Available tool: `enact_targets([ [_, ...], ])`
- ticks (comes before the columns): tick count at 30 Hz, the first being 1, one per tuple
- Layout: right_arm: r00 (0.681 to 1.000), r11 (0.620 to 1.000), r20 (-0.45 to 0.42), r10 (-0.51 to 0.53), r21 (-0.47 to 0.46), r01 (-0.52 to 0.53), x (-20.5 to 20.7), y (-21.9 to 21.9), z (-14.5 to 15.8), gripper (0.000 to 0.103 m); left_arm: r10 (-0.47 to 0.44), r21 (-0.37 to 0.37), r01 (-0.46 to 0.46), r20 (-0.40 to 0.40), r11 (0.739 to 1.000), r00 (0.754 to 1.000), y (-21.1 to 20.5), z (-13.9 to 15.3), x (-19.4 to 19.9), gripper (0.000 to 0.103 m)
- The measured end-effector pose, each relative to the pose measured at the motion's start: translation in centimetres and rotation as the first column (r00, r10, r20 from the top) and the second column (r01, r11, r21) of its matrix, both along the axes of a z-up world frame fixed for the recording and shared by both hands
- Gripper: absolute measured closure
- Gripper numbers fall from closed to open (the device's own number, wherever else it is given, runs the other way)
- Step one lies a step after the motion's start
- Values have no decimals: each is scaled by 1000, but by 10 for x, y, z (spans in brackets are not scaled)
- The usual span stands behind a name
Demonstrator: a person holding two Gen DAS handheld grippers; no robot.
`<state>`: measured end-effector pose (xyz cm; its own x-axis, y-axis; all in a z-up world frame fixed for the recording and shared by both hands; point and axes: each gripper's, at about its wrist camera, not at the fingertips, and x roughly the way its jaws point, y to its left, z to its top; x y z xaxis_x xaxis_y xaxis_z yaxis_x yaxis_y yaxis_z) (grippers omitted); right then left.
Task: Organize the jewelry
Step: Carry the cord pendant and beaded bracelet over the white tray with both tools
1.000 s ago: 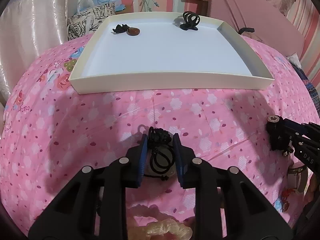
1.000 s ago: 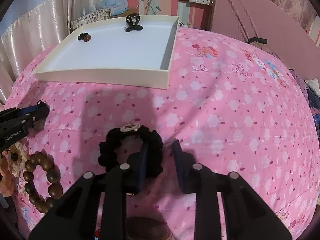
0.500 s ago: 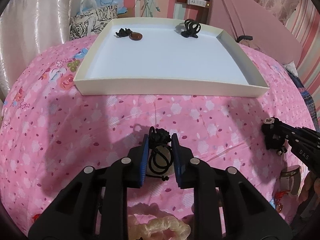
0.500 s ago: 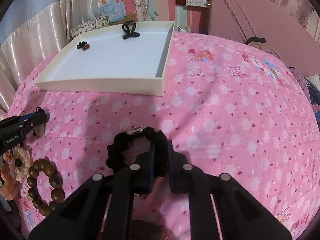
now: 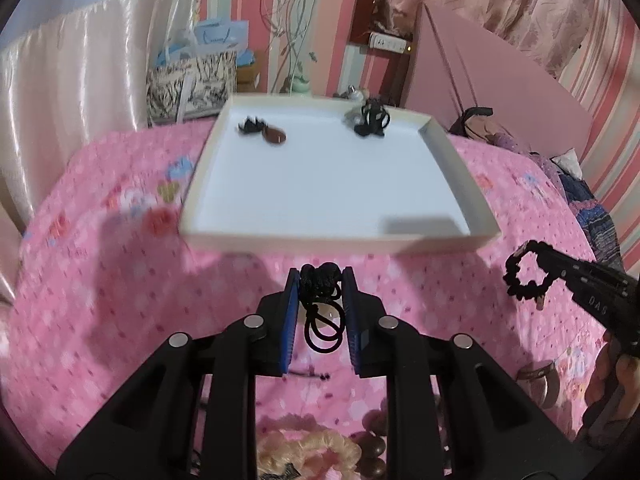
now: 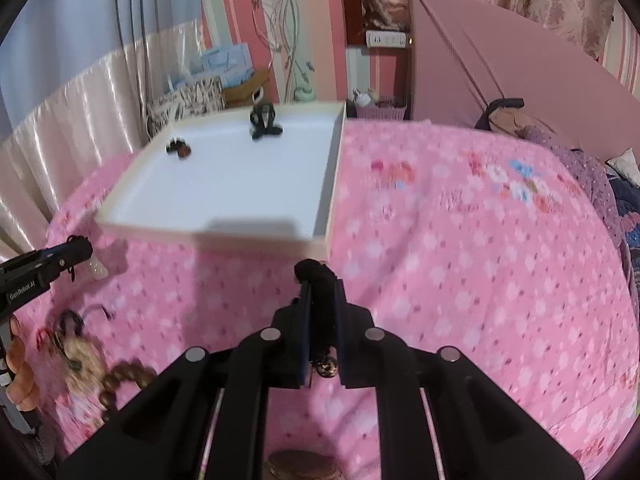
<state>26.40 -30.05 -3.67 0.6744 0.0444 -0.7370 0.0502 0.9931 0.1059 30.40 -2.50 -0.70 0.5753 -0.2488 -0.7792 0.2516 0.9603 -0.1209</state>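
Both grippers hover short of the white tray's near rim (2 pieces inside): left gripper clamps a black knotted cord, right gripper pinches a black scrunchie.

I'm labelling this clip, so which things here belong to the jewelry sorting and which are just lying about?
Job:
white tray
black cord pendant in left gripper
black scrunchie in right gripper
wooden bead bracelet

Lying about:
patterned bag
power strip

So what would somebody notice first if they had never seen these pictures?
Probably the big white tray on the pink flowered bedspread, with a black hair claw and a brown pendant at its far end. Next, the two grippers: the left gripper pinches a knotted black cord, and the right gripper clamps a black scrunchie.
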Motion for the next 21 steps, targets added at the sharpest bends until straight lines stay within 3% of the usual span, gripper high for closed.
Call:
enact_targets([
  [9,999,1000,36,21,14,-21,71,8,33,93,1,30,-1,-12,1000,1000,-21,19,69,84],
  [21,1000,1000,19,22,0,-22,199,10,18,93,-3,42,5,-63,999,998,-64,-6,192,84],
])
